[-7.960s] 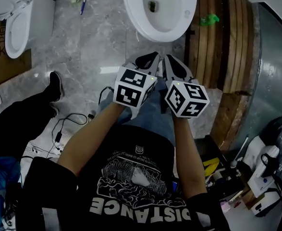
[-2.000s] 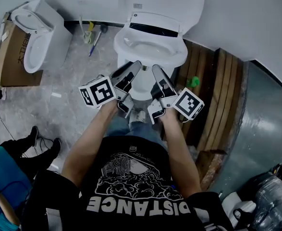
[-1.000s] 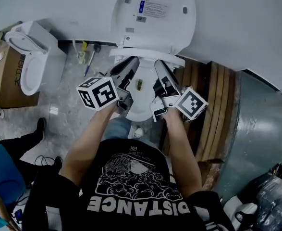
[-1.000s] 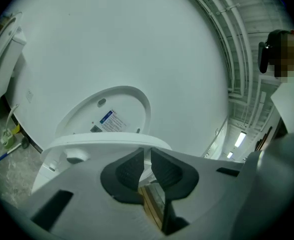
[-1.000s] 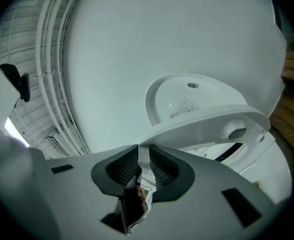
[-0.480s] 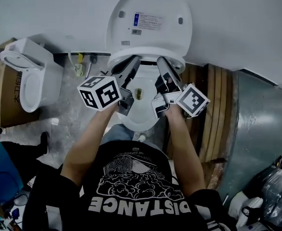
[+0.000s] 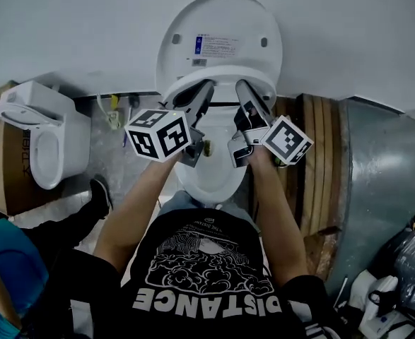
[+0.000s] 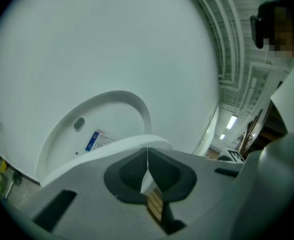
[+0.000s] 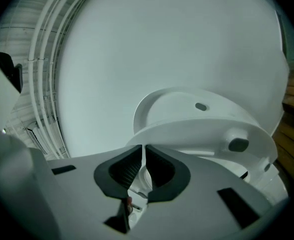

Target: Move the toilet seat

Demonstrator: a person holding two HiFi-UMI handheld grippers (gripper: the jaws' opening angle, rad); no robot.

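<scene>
The white toilet's lid point(image 7: 218, 37) stands up against the wall. The toilet seat point(image 7: 220, 76) is tilted a little up off the bowl point(image 7: 208, 179); its underside and a dark bumper point(image 9: 238, 145) show in the right gripper view. My left gripper point(image 7: 206, 89) is shut with its pads together and nothing in them, its tip at the seat's front rim point(image 8: 111, 151). My right gripper point(image 7: 241, 87) is closing, down to a thin slit with nothing between the pads, just under the seat point(image 9: 207, 129). I cannot tell if either tip touches the seat.
A second white toilet point(image 7: 41, 143) sits on a cardboard box at the left. Wooden planks point(image 7: 310, 161) and a grey metal sheet point(image 7: 377, 189) lie to the right of the bowl. Another person's shoe point(image 7: 101, 195) is on the floor at the left.
Both grippers have moved up and forward to the seat's front rim and their jaws have come together. The view has tilted up toward the wall.
</scene>
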